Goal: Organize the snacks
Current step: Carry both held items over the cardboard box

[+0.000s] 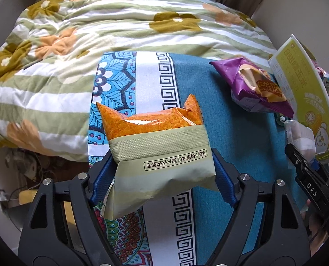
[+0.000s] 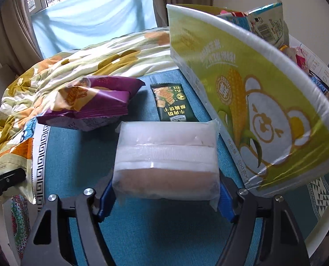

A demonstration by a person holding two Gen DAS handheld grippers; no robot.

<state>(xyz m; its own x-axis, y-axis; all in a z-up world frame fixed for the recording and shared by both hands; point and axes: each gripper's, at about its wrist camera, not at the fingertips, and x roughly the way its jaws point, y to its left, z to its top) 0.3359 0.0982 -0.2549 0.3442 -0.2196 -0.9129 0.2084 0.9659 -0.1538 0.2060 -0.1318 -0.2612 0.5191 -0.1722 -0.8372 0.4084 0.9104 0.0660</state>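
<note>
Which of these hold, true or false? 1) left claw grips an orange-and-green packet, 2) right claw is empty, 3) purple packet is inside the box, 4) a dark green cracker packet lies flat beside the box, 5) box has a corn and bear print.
1) True: the left claw pads press the orange-and-green packet.
2) False: the right claw is closed on a white translucent packet.
3) False: the purple packet lies on the blue cloth, outside the box.
4) True: the dark green packet lies flat by the box.
5) True.
</note>
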